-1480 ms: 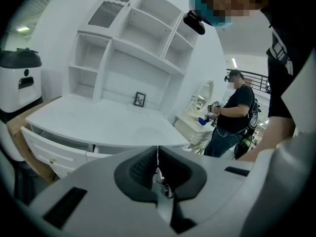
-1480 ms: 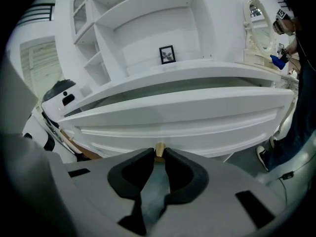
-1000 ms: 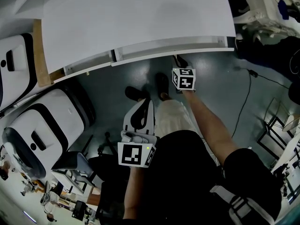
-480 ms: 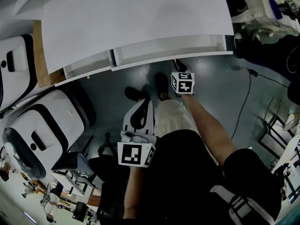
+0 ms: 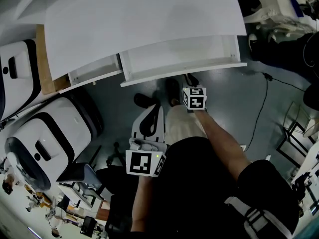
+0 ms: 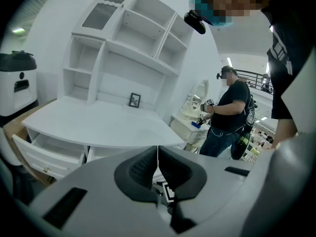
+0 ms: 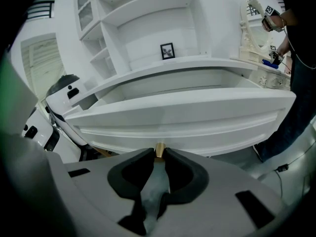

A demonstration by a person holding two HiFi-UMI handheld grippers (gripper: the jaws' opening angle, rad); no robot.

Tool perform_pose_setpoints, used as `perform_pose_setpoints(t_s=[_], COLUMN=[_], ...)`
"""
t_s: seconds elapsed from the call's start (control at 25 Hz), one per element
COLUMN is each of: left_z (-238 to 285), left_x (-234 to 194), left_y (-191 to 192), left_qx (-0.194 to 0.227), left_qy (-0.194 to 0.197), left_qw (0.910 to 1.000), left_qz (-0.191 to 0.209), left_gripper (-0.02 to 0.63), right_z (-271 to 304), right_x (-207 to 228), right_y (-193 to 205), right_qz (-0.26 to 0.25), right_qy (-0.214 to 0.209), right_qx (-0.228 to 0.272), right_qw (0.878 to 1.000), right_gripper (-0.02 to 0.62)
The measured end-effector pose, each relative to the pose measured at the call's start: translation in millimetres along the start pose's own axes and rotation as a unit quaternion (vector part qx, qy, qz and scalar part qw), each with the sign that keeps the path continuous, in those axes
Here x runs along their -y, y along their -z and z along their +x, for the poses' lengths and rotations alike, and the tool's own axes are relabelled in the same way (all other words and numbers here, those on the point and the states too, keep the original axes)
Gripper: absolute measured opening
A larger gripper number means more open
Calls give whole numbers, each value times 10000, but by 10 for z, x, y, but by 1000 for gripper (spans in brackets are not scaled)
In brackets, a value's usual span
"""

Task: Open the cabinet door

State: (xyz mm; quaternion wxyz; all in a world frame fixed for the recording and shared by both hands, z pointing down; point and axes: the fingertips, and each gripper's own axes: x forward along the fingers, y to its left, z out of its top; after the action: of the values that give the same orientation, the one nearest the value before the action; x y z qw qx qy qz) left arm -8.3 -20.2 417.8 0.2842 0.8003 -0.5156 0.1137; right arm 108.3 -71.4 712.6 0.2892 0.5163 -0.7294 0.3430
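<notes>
- The white tabletop [image 5: 139, 24] fills the top of the head view. Open hutch shelves [image 6: 133, 48] rise behind it, and a small picture frame [image 7: 167, 51] stands on the back ledge.
- The task's thing reads as a wide drawer [image 5: 182, 59] under the tabletop's right half, not a hinged door. It stands partly pulled out, its front towards the person. A narrower left drawer [image 5: 94, 73] beside it is also ajar.
- The right tool [image 7: 159, 155] is clamped on the wide drawer's small brass knob [image 7: 159, 149], low at the middle of the front.
- The left tool [image 6: 158, 152] hangs near the person's waist, its jaws together on nothing.
- Risk: the knob is tiny and the pads seem to catch only its tip, though the view is too close to be sure. A pull angled down or sideways could let it slip free.
- Risk: a skewed pull on one central knob may rack the wide drawer and jam it.
- Risk: the person's leg and shoe [image 5: 172, 88] lie just in front of the drawer. Drawn too far, it could strike them or drop out.
</notes>
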Motion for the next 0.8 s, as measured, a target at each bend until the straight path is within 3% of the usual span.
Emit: perform_pose_setpoints(t_s=[0.8], left_z=[92], left_x=[84], left_y=[33], left_qx=[-174], left_qy=[168], left_qw=[9996], left_qz=[120], left_gripper=[25], right_z=[-260], right_x=[-44], right_y=[357], right_qz=[98], right_qy=[8], right_qx=[-218], right_qw=[9997], right_gripper=[89])
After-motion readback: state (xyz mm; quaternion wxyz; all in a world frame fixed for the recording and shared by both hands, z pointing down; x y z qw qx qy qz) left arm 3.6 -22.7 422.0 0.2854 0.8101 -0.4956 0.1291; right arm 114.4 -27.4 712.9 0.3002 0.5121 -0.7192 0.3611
